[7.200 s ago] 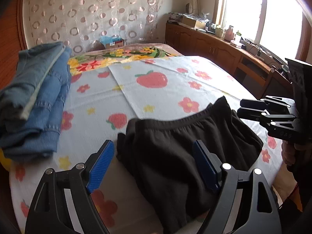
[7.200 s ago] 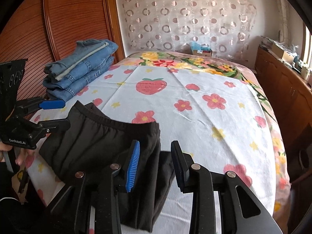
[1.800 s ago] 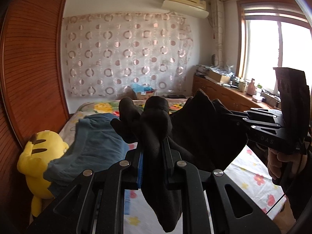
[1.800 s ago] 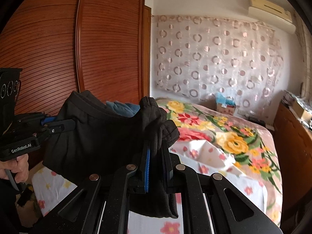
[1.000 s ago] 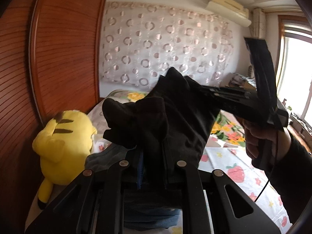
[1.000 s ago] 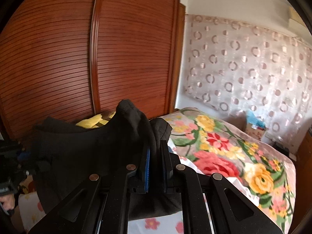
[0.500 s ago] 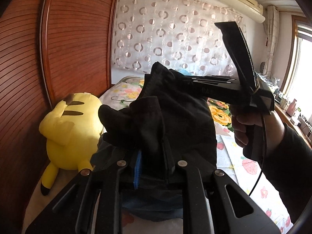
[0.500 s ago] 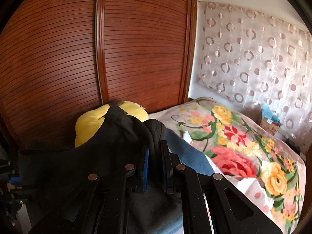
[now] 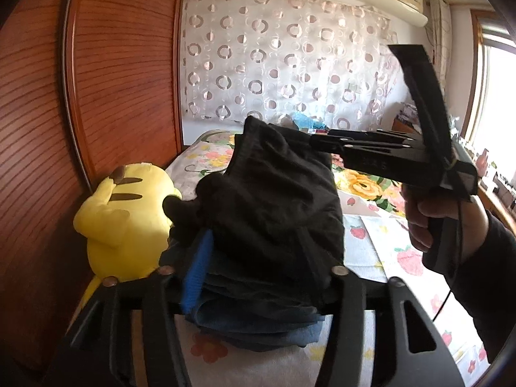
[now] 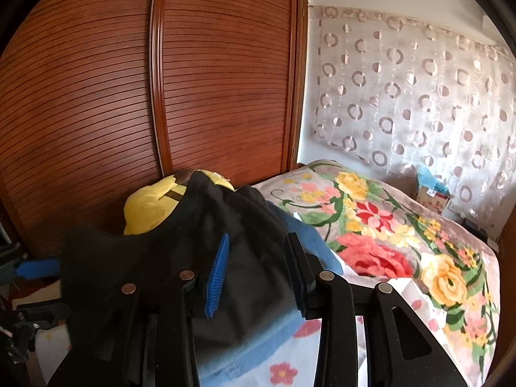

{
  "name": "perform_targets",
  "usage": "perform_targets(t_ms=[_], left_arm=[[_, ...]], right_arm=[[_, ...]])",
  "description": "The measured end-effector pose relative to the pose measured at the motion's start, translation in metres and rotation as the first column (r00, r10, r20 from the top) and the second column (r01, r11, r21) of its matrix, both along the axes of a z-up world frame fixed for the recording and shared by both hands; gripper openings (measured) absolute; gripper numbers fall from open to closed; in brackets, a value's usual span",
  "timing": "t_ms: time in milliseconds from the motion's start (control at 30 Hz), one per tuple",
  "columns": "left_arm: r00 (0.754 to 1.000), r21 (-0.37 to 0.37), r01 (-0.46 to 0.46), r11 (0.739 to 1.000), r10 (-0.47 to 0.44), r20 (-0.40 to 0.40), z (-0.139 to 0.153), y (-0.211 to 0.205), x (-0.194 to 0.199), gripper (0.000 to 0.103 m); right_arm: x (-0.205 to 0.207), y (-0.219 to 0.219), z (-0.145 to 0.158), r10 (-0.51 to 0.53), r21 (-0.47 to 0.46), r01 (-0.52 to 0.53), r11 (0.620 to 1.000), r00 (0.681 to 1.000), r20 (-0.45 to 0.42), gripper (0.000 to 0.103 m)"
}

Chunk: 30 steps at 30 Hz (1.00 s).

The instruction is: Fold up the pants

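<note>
**Pants on the stack, both grippers letting go**

The black pants (image 9: 274, 200) sit folded on top of the blue jeans (image 9: 258, 332) at the bed's (image 10: 403, 251) wardrobe side, hard by the yellow plush (image 9: 119, 222). The left gripper (image 9: 254, 258) has just been opening, and its jaws now stand fairly wide: the blue pad (image 9: 196, 271) is clear on the left, with daylight between it and the cloth's edge. The pants' near end still lies between the two fingers, bunched up and bulging over them, but nothing pinches it. The right-hand finger is half buried under the fabric, so whether that one still brushes the cloth is hard to call.

Over to the other camera. The right gripper (image 10: 258, 264) has just been opening as well, to a narrower gap. Its blue pad (image 10: 217, 277) stands off from the black pad opposite, and the pants run through the space between and spill to the left across the finger mounts. The cloth lies slack there, draped rather than clamped. A strip of jeans shows below and to the right of the pants.

In the left view a hand (image 9: 422, 222) in a dark sleeve grips the right gripper's handle, its fingers reaching in over the far edge of the pants. The wardrobe (image 10: 161, 96) fills the background, with the patterned curtain (image 10: 419, 96) behind the bed.
</note>
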<state>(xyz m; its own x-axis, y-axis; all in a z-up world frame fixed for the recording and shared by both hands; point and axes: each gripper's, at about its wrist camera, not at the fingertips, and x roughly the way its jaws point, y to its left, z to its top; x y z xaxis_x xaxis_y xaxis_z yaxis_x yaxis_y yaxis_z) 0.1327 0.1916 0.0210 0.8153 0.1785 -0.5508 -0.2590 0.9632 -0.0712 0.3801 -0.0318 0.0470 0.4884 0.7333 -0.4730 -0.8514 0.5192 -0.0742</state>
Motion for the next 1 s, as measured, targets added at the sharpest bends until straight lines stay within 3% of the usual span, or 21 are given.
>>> perform_targets(t_ms=[100,467,1000], left_arm=[[1.0,0.01,0.018,1.0,-0.018,0.008,0.002,-0.004,-0.005,0.078],[0.997,0.048,0.081,0.996,-0.081,0.005,0.008,-0.032,-0.019,0.08],[0.977,0.052,0.208,0.977,-0.21,0.028,0.013,-0.103,-0.035,0.08]], right_arm=[[-0.015,-0.007,0.0,-0.007,0.01,0.007,1.0,1.0,-0.014,0.038],[-0.059,-0.055,0.003,-0.093,0.057,0.096,0.994,0.995,-0.046,0.04],[-0.175,-0.129,0.015,-0.31,0.106,0.311,0.944,0.95,-0.024,0.062]])
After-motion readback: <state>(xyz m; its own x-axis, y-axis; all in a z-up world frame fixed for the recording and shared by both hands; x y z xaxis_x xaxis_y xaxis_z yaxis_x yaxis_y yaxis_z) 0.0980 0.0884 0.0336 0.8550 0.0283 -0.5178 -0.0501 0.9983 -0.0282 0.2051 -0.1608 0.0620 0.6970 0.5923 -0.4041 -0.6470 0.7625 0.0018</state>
